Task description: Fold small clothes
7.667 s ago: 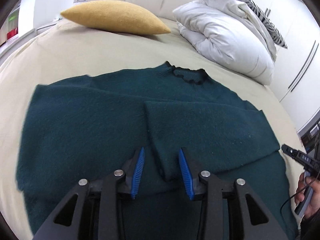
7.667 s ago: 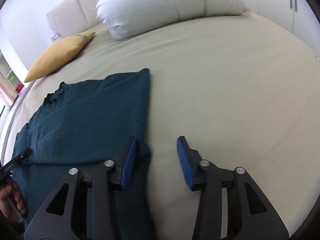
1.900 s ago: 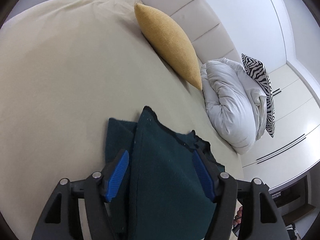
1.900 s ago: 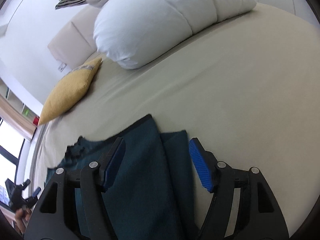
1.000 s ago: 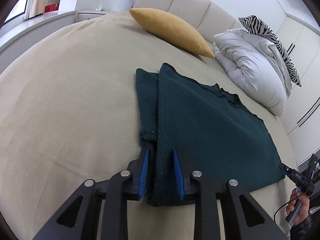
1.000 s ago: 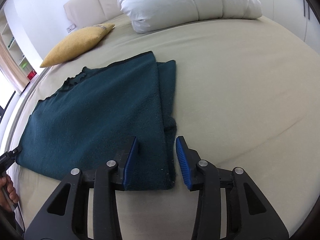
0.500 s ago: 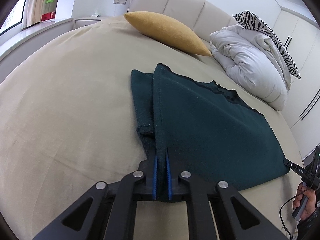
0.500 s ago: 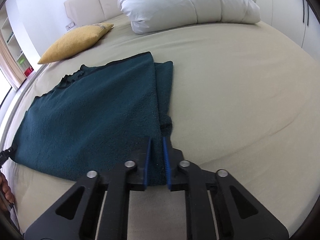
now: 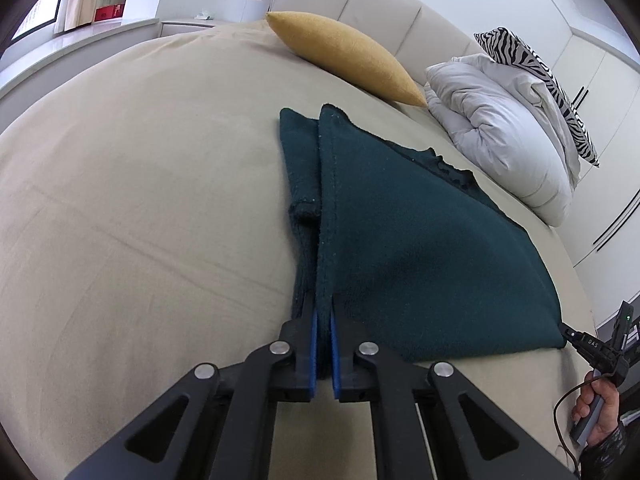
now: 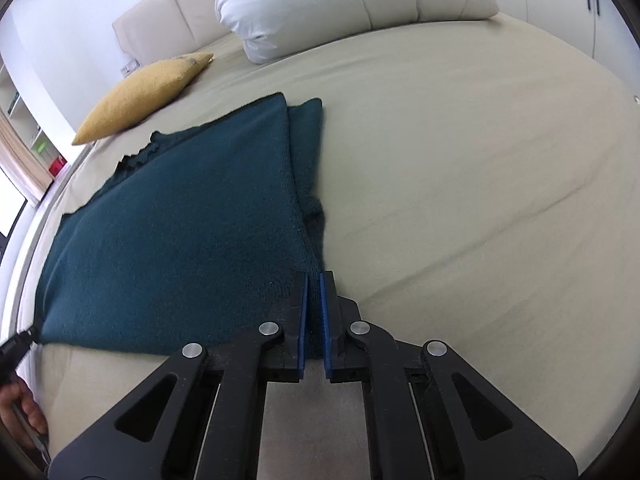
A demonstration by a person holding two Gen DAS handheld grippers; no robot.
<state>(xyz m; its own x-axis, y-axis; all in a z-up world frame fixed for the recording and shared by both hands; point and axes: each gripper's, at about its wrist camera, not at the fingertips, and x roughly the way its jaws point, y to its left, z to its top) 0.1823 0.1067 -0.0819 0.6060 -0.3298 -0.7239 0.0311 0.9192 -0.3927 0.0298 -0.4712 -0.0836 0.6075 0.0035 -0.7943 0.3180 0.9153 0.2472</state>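
1. Only writing I can spot: tiny white letters on the black gadget at the right edge of the left wrist view. Looks like "OAS" or "DAS", can't say for sure. Nothing readable on the clothing.
2. The dark green sweater (image 9: pixel 420 248) lies flat on the beige bed (image 9: pixel 140 200), folded into a wedge-ish shape with a narrow strip of a lower layer sticking out along each side edge. Fuzzy knit, with a frilly darker neckline peeking out at the far edge.
3. Left gripper (image 9: pixel 323 332) is clamped tight on the near left corner of the sweater, blue pads pressed onto the fabric edge.
4. Right gripper (image 10: pixel 314 320) is pinched onto the near right corner the same way, pads nearly together with knit squeezed between them.
5. Farther back on the bed: a mustard yellow cushion (image 9: pixel 344 60), then a white duvet (image 9: pixel 512 128) bunched up to its right, with a zebra-print pillow (image 9: pixel 540 68) on top of it.
6. The person's right hand (image 9: pixel 600 416) shows at the far right edge of the left view.
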